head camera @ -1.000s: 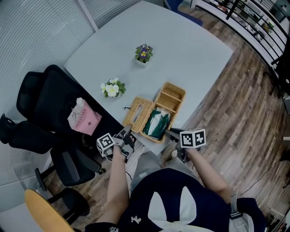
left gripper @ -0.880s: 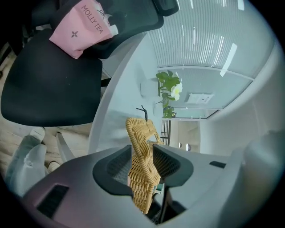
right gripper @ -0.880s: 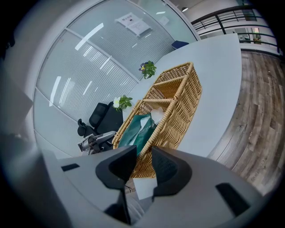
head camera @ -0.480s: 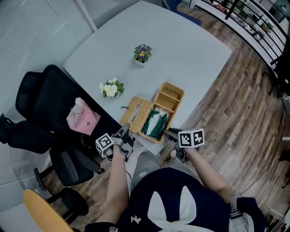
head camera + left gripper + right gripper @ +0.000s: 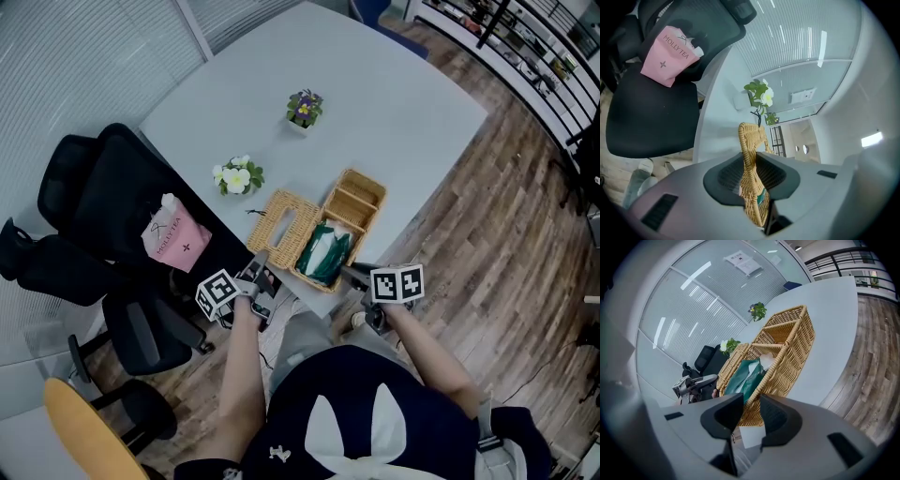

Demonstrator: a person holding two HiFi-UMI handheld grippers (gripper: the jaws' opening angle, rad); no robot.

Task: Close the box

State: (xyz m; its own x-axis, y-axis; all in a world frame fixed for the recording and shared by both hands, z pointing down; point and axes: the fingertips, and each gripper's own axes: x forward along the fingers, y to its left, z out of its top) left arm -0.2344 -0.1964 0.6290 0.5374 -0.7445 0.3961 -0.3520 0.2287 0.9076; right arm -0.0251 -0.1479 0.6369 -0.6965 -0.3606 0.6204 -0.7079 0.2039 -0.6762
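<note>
An open wicker box [image 5: 354, 202] sits at the near edge of the white table [image 5: 375, 103], with a green packet [image 5: 323, 251] inside. Its wicker lid [image 5: 281, 223] is folded out to the left. My left gripper [image 5: 261, 267] is at the lid's near edge. In the left gripper view the lid [image 5: 749, 150] stands edge-on between the jaws of the left gripper [image 5: 751, 173], which have just been closing and now press on it. My right gripper [image 5: 349, 274] holds the box's near right rim. In the right gripper view the box [image 5: 787, 343] runs into the right gripper [image 5: 751, 411].
Two small flower pots [image 5: 237, 175] [image 5: 302, 107] stand on the table behind the box. A black office chair [image 5: 112, 206] with a pink bag [image 5: 172, 239] is left of the table. Wood floor [image 5: 506, 244] lies to the right.
The left gripper's jaws have closed onto the lid's edge and the gripper has rolled slightly. The right gripper and the box have stayed put.
</note>
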